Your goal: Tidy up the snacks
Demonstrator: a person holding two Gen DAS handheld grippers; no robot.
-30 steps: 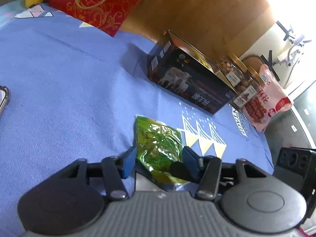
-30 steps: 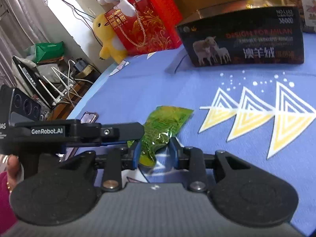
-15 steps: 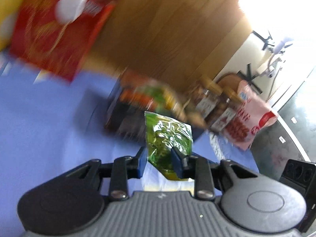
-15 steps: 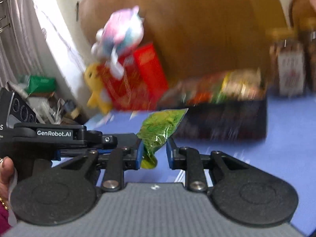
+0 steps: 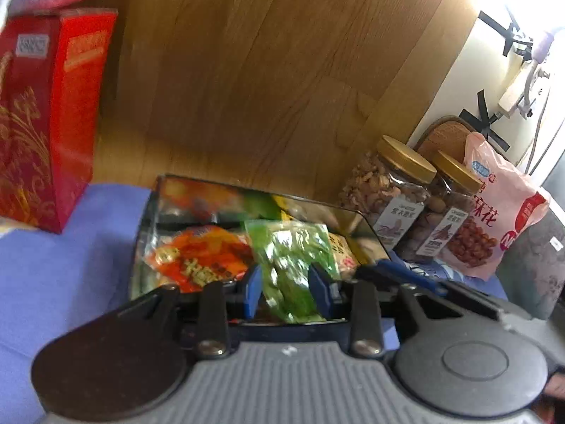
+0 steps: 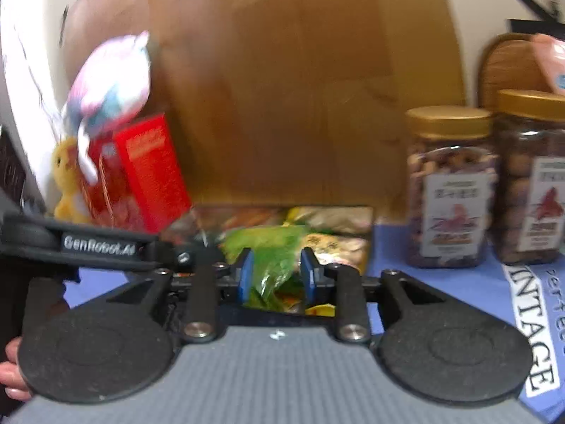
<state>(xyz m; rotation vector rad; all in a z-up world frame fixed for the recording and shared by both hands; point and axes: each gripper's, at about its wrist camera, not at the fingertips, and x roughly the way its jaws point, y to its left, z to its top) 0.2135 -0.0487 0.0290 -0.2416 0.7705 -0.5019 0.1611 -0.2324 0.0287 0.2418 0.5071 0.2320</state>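
Note:
A green snack packet sits between the blue pads of my left gripper, over the open dark box that holds an orange packet and other snacks. The same green packet shows between the pads of my right gripper. Both pairs of jaws stand slightly apart around the packet; the views are blurred, so I cannot tell whether either pad pair presses on it.
Two gold-lidded nut jars and a pink snack bag stand right of the box. A red gift bag with a plush toy stands left. A wooden panel rises behind. The blue cloth covers the table.
The green packet was lifted off the blue cloth and carried forward over the open box. Both grippers' jaws have widened from half a second ago.

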